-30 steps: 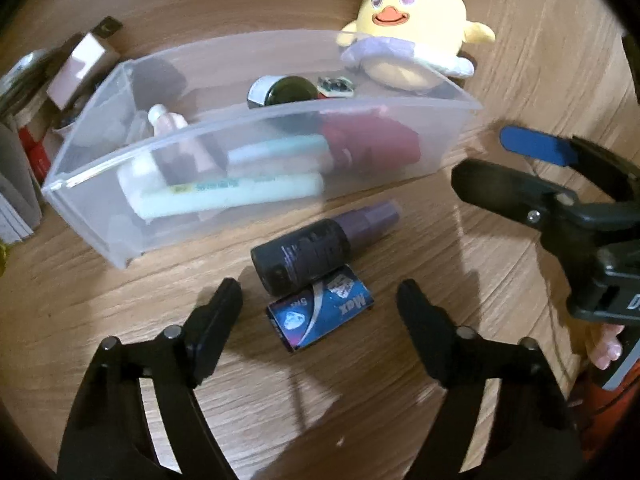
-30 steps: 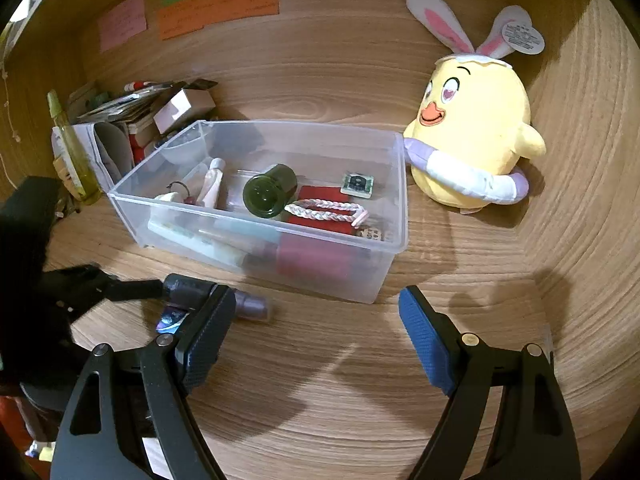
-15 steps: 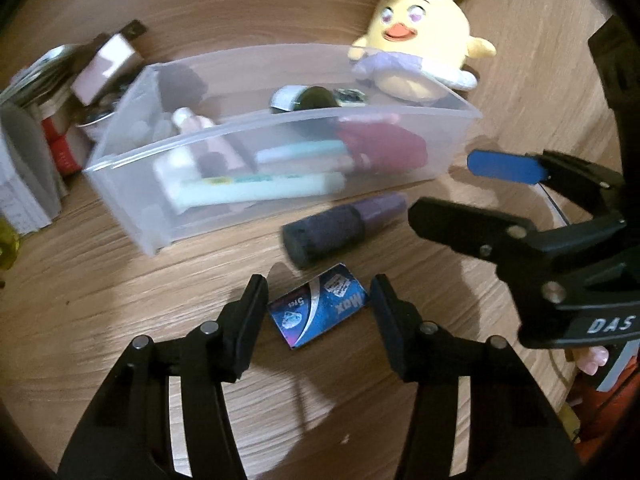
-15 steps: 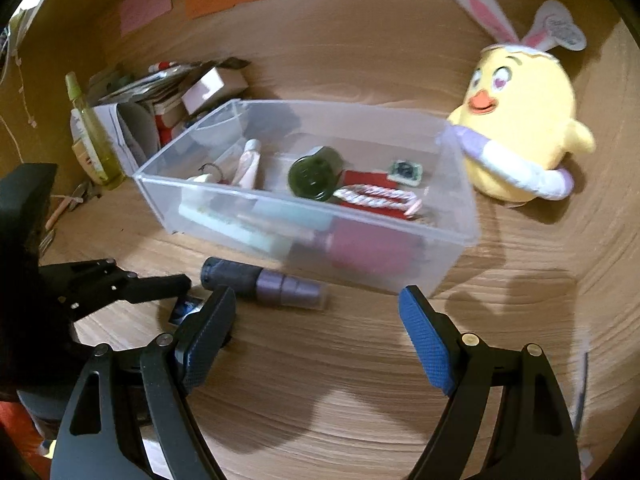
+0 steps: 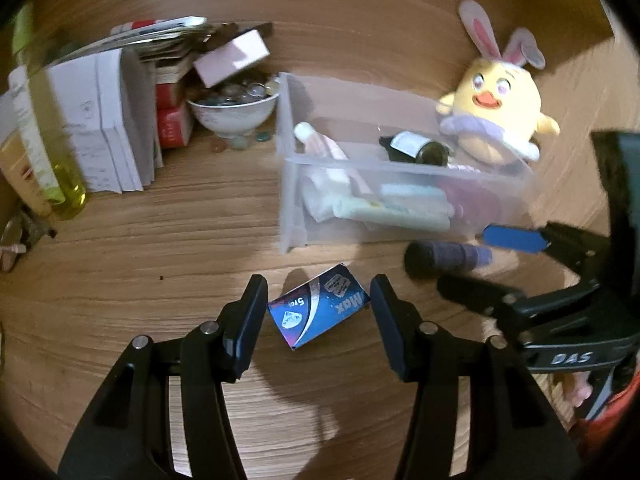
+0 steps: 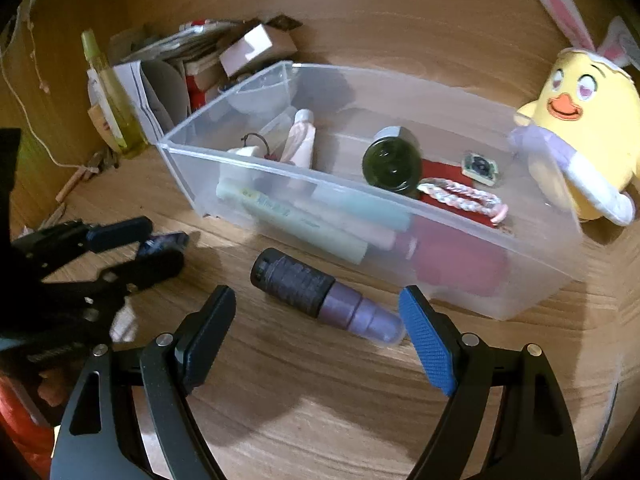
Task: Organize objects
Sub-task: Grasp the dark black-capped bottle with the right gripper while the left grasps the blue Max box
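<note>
**Both grippers set over their targets**

Since the earlier frame, our left gripper has narrowed around the blue box, and our right gripper has come down over the purple bottle. The left jaws are half closed and bracket the box; we cannot tell whether the pads press it. The right jaws stand spread, with the bottle lying between them, untouched. Both items lie on the desk just in front of the clear bin, which already holds tubes and a green jar. We judge the step in hand to be the pickup. The next move calls for a firm grip, a lift above the bin wall, and a release inside.
</note>
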A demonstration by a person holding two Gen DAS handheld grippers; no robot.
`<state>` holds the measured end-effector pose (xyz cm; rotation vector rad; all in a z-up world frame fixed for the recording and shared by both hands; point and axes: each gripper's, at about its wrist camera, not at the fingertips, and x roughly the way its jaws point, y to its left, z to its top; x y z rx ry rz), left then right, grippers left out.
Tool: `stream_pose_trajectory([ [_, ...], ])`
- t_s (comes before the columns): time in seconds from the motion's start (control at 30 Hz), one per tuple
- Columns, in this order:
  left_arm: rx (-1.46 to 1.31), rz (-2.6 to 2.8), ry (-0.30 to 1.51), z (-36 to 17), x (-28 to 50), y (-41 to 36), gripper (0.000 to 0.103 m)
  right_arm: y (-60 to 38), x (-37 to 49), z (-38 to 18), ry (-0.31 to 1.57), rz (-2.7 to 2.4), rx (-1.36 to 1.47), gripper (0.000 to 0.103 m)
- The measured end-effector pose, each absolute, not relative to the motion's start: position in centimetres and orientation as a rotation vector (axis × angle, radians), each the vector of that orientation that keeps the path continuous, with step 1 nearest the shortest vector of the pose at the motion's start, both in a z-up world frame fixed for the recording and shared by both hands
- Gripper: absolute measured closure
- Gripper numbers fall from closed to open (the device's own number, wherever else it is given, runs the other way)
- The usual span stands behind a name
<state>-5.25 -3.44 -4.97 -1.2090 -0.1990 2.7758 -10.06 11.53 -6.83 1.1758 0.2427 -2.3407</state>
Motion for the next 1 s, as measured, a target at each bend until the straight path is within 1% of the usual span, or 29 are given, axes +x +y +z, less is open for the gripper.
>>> stream_pose_trajectory([
  [0.1,-1.193,2.767,-0.239,-4.8,-5.1,-3.9,0.05,10.9,-10.7,-7.4,0.234,-2.291,1.211,0.021],
  [0.2,-1.182,2.768,-0.232,-4.8,-4.9,-3.8,0.05,10.6,-10.9,-7.8,0.221,-2.258,1.236,0.024],
  [0.23,-1.18,2.767,-0.226,-4.7,-4.9,-3.7,0.05,10.5,-10.9,-7.9,0.219,-2.254,1.235,0.031],
  [0.27,-1.178,2.766,-0.215,-4.7,-4.8,-3.5,0.05,10.4,-10.8,-7.9,0.224,-2.253,1.234,0.034],
  [0.33,-1.175,2.766,-0.198,-4.7,-4.8,-3.3,0.05,10.3,-10.5,-7.8,0.236,-2.253,1.228,0.046],
  [0.37,-1.172,2.767,-0.188,-4.7,-4.7,-3.2,0.05,10.3,-10.4,-7.7,0.232,-2.25,1.226,0.049],
  [0.43,-1.168,2.767,-0.176,-4.7,-4.7,-3.1,0.05,10.2,-10.1,-7.7,0.235,-2.245,1.223,0.063],
  [0.47,-1.167,2.766,-0.17,-4.7,-4.7,-3.0,0.05,10.2,-9.9,-7.6,0.236,-2.245,1.219,0.067],
  [0.53,-1.168,2.766,-0.162,-4.6,-4.7,-2.9,0.05,10.2,-9.5,-7.5,0.243,-2.24,1.21,0.077],
  [0.6,-1.168,2.77,-0.156,-4.6,-4.7,-2.8,0.05,10.3,-9.1,-7.3,0.25,-2.243,1.198,0.079],
  [0.87,-1.149,2.77,-0.163,-3.7,-4.6,-2.5,0.05,11.2,-7.4,-5.2,0.239,-2.283,1.102,0.079],
  [1.0,-1.11,2.779,-0.159,-2.6,-4.3,-2.0,0.05,11.5,-6.3,-3.8,0.273,-2.31,1.032,0.079],
])
